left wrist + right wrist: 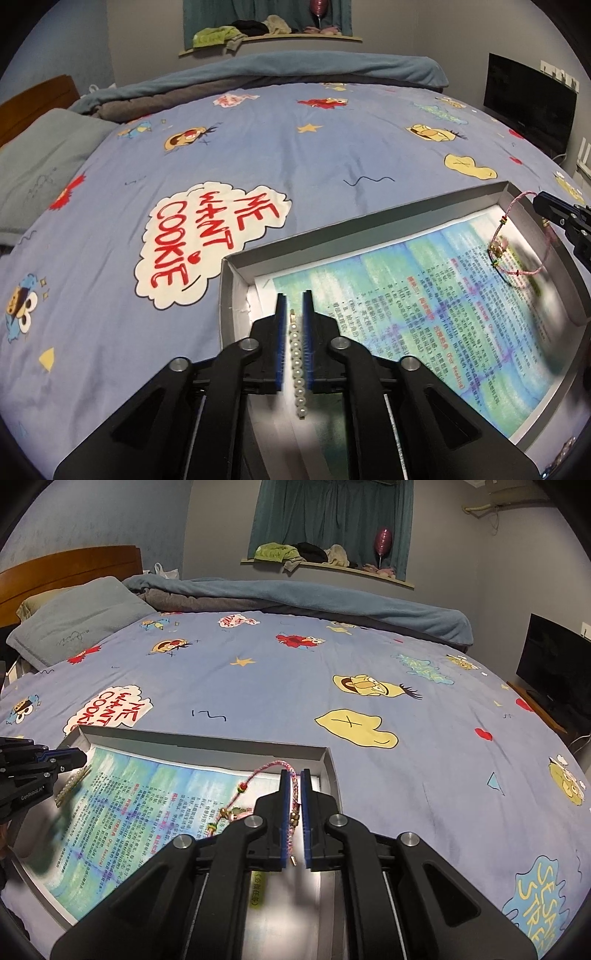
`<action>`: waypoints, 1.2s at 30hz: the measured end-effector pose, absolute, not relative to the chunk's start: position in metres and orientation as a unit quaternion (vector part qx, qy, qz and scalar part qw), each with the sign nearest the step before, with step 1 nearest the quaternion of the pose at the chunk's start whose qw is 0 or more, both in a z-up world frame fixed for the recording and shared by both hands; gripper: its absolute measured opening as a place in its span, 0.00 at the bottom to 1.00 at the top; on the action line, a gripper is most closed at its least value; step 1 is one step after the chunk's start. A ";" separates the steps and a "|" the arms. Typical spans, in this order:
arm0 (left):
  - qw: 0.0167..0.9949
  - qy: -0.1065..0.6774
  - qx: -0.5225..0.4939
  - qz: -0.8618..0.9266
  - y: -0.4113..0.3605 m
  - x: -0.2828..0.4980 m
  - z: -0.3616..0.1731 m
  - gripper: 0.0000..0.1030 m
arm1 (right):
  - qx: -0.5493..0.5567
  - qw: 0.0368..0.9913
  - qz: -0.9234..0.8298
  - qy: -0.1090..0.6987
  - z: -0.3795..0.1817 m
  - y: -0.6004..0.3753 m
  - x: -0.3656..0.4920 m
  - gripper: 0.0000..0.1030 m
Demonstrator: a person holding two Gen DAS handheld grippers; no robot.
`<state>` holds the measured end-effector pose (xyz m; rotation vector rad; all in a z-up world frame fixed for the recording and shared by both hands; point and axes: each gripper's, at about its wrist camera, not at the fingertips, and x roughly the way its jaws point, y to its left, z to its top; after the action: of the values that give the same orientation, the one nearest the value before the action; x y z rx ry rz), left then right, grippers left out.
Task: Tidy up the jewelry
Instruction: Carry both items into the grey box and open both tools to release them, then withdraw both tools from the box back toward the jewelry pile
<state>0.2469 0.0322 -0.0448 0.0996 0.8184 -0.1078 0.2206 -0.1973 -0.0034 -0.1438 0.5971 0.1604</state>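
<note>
Gray box (369,218) sits on blue cartoon bedsheet (295,155), printed paper (424,314) inside. Left gripper (294,314) jaws narrow, pearl hair clip (297,365) between pads, over paper. Right gripper (294,794) jaws narrow around pink cord bracelet (291,812), near box's far wall. Pillow (74,620), curtain (332,520), TV (554,664) beyond box.

A straight hair clip set with a row of white pearls (297,363) points toward 12 o'clock in the shallow grey cardboard box (369,221). At 2 o'clock, a looped pink braided cord bracelet with small coloured beads (506,240) drapes over the printed paper sheet (443,295) lining the box.
</note>
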 end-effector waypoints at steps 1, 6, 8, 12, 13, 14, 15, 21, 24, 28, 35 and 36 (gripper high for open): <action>0.916 0.395 0.047 -0.051 0.032 0.246 -0.044 0.22 | -0.070 0.950 0.079 0.294 -0.003 -0.198 0.220 0.13; 0.920 0.385 0.050 -0.050 0.031 0.242 -0.040 0.42 | -0.066 0.952 0.080 0.288 0.001 -0.198 0.217 0.32; 0.924 0.377 0.050 -0.049 0.031 0.238 -0.036 0.49 | -0.062 0.953 0.082 0.285 0.004 -0.200 0.215 0.36; 0.930 0.361 0.040 -0.049 0.032 0.230 -0.025 0.66 | -0.054 0.955 0.081 0.279 0.011 -0.202 0.210 0.54; 0.933 0.355 0.039 -0.048 0.033 0.227 -0.020 0.71 | -0.053 0.956 0.081 0.276 0.014 -0.202 0.207 0.56; 0.934 0.351 0.038 -0.046 0.033 0.225 -0.017 0.74 | -0.052 0.957 0.081 0.274 0.016 -0.203 0.205 0.59; 0.936 0.346 0.037 -0.045 0.033 0.222 -0.012 0.76 | -0.051 0.957 0.081 0.273 0.019 -0.203 0.202 0.62; 0.945 0.326 0.022 -0.035 0.037 0.198 0.015 0.88 | -0.038 0.961 0.084 0.263 0.039 -0.207 0.182 0.87; 0.949 0.311 0.023 -0.036 0.037 0.179 0.033 0.90 | -0.028 0.964 0.085 0.249 0.055 -0.209 0.166 0.95; 0.956 0.291 0.016 -0.035 0.040 0.150 0.058 0.92 | -0.014 0.967 0.088 0.238 0.075 -0.211 0.143 0.95; 0.959 0.279 0.029 -0.027 0.040 0.108 0.085 0.93 | -0.026 0.969 0.088 0.230 0.097 -0.208 0.103 0.95; 0.960 0.277 0.026 -0.027 0.040 0.101 0.089 0.93 | -0.027 0.969 0.088 0.230 0.099 -0.208 0.099 0.95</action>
<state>0.1007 0.0405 0.0887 0.0536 0.5619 -0.0555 0.0987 -0.2075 0.0990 -0.0541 0.4654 0.1783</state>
